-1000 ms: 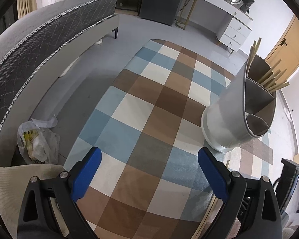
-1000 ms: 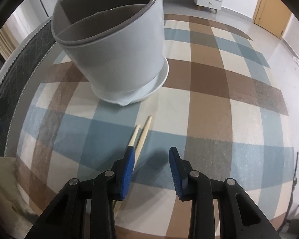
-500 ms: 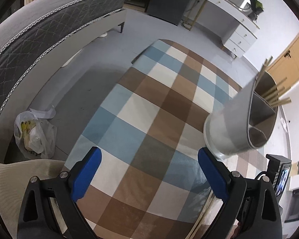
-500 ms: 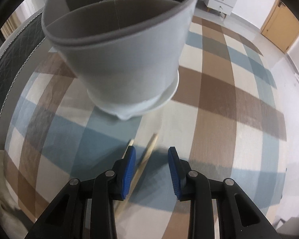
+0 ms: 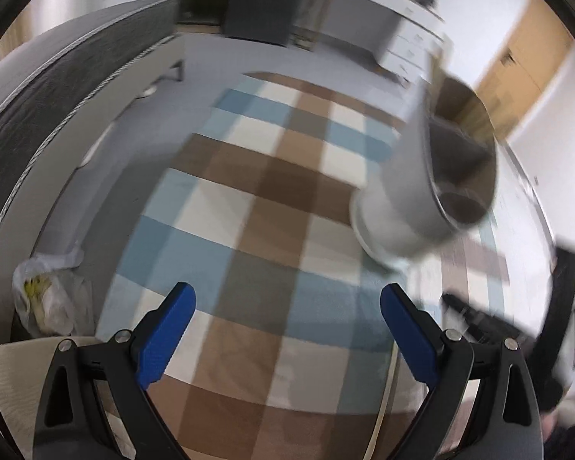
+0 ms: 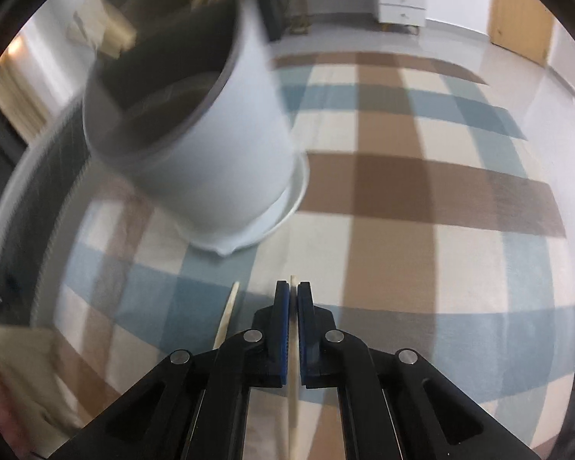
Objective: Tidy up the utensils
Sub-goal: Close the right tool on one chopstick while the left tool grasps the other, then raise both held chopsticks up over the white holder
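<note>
Step in hand: pick-up of one slim, pale wooden chopstick (image 6: 293, 345). It was pinched lengthwise between the blue pads of the black right gripper (image 6: 293, 291), whose jaws had just been closing and stood pressed together on it, the tip showing just beyond them.

A second pale wooden chopstick (image 6: 226, 314) was seen lying flat on the cloth, just beside the right gripper's left jaw and not held.

Holder: a tall, smooth white plastic utensil holder (image 6: 211, 145), rounded, with a grey rim, inner dividers and a shallow white drip base, stood on the checked blue, brown and cream woven tablecloth (image 6: 421, 191), near and ahead of the held stick. A blurred bunch of pale sticks was already standing in its far compartment.

The black left gripper (image 5: 287, 303), blue-padded, was spread wide over bare cloth, with nothing between its jaws.

Next move, as judged: the held stick would need lifting, tipping toward upright and lowering into the compartment with the others; slippage in so narrow a grip was a risk.
</note>
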`<state>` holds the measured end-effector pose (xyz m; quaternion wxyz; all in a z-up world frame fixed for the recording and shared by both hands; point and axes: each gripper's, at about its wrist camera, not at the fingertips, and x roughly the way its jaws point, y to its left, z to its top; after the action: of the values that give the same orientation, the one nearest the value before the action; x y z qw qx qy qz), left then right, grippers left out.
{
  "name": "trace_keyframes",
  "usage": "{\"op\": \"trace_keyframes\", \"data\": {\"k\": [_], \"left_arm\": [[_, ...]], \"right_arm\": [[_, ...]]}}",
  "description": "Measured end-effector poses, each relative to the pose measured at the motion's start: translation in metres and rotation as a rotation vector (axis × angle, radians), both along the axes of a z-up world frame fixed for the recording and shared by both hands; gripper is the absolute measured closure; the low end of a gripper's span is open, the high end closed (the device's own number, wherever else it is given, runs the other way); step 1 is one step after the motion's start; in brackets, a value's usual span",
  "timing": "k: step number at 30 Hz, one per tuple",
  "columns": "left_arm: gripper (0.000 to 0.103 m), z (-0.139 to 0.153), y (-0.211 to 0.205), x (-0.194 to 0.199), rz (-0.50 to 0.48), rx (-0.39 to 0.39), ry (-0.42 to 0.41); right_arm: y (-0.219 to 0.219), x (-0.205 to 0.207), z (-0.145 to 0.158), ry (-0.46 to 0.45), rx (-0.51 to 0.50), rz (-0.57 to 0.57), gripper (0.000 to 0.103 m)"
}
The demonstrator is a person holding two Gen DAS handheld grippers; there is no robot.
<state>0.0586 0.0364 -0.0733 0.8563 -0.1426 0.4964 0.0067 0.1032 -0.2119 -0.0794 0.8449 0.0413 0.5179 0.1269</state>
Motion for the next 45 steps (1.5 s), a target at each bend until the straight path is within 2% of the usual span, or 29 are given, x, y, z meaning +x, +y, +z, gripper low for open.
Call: {"op": "trace_keyframes", "data": {"k": [5,9,14,18,21,24,27,32,35,36,39,40,43,45], "left_arm": [[0.009,-0.004,-0.034,-0.011,-0.130,0.038,0.011],[0.009,-0.005,-0.069,-0.011,-0.238,0.104,0.016],[0.010,-0.016,-0.101,-0.001,-0.305,0.145,0.057],[0.011,-0.027,-0.116,0.010,-0.316,0.179,0.097],[0.016,-0.035,-0.125,0.015,-0.337,0.215,0.116],[0.030,-0.047,-0.131,0.021,-0.356,0.269,0.144],[0.046,-0.056,-0.130,0.027,-0.353,0.261,0.188],[0.061,-0.056,-0.136,0.033,-0.369,0.213,0.203],[0.069,-0.054,-0.147,0.034,-0.402,0.243,0.203],[0.074,-0.053,-0.151,0.035,-0.408,0.254,0.207],[0.097,-0.052,-0.158,0.038,-0.425,0.240,0.222],[0.100,-0.052,-0.161,0.037,-0.428,0.240,0.222],[0.102,-0.051,-0.164,0.030,-0.434,0.268,0.202],[0.102,-0.048,-0.166,0.033,-0.432,0.259,0.202]], "right_arm": [[-0.040,-0.008,0.020,-0.037,0.185,-0.094,0.100],[-0.064,-0.013,0.028,-0.037,0.292,-0.155,0.100],[-0.086,-0.013,0.034,-0.065,0.336,-0.214,0.100],[-0.101,-0.016,0.034,-0.072,0.367,-0.262,0.100],[-0.111,-0.016,0.032,-0.070,0.388,-0.306,0.100],[-0.117,-0.016,0.028,-0.066,0.398,-0.337,0.100],[-0.123,-0.016,0.023,-0.053,0.418,-0.367,0.100],[-0.126,-0.016,0.027,-0.084,0.435,-0.379,0.100],[-0.127,-0.015,0.030,-0.097,0.437,-0.386,0.100],[-0.129,-0.016,0.029,-0.099,0.440,-0.394,0.100],[-0.137,-0.017,0.029,-0.098,0.450,-0.427,0.100],[-0.140,-0.017,0.029,-0.099,0.457,-0.435,0.100],[-0.144,-0.019,0.031,-0.110,0.445,-0.454,0.100],[-0.143,-0.020,0.034,-0.121,0.440,-0.447,0.100]]}}
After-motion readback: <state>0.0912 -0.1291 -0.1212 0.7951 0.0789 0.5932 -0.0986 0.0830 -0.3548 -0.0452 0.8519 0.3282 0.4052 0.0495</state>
